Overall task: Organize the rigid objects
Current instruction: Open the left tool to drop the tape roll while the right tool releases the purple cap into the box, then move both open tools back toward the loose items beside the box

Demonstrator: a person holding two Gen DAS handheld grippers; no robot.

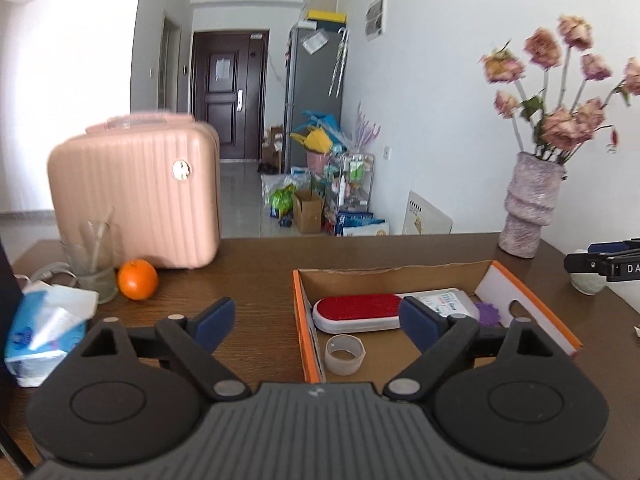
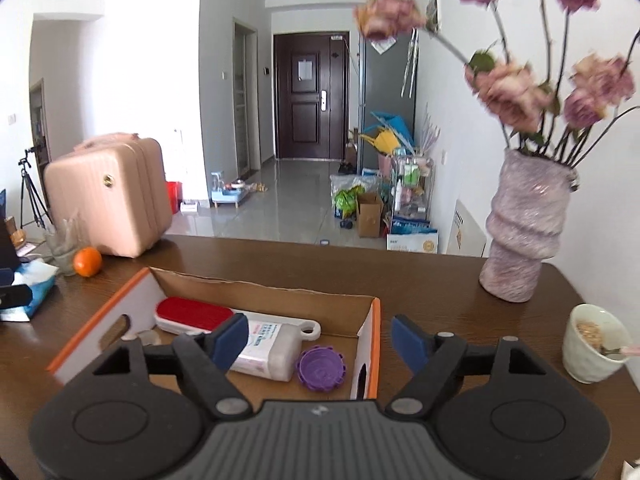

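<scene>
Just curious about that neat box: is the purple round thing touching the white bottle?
Cannot tell. In the right wrist view the purple lid sits right beside the white bottle, but no clear gap or contact shows.

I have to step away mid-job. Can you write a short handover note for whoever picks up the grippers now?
Left gripper: open, holding nothing.
Right gripper: open, holding nothing.
In the cardboard box: red brush, white bottle, purple lid, tape roll.
Outside the box on the table: orange, glass, tissue pack, cup, vase.
Left: judge whether any of these belong in the box.
</scene>
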